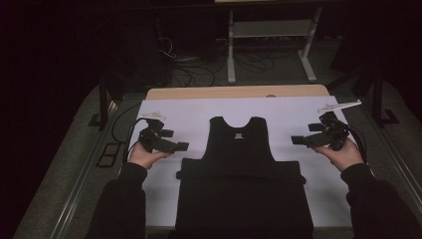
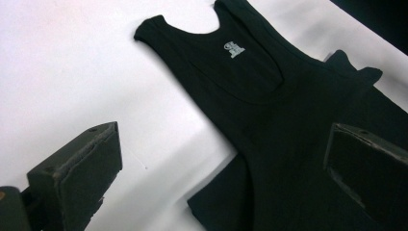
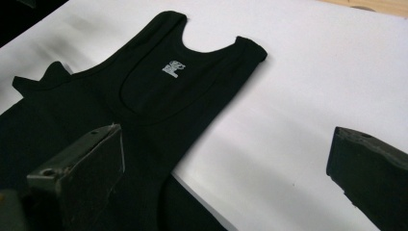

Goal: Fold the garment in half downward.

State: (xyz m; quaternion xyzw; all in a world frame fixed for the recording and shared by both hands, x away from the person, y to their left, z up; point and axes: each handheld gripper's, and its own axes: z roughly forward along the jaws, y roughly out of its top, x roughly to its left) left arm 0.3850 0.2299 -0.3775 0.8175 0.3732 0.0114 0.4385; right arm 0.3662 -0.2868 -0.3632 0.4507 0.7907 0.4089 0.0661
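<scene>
The left gripper (image 1: 176, 146) hovered above the white sheet (image 1: 199, 112) at the left, held in the person's left hand (image 1: 144, 155), jaws spread wide with nothing between them and aimed inward at the garment. Just to its right lay the black tank top (image 1: 241, 149), in the middle of the sheet. Its long axis ran from the near table edge toward the far one, the neck and shoulder straps pointing away from the person. It was plain black, sleeveless, with a scooped neckline and a small pale label (image 2: 234, 49) inside the collar. The upper part lay flat over a wider folded lower part, whose corners stuck out at both sides. Further right, the right gripper (image 1: 298, 140) hung over the sheet in the right hand (image 1: 342, 154), likewise spread wide and empty, aimed inward, apart from the cloth.
</scene>
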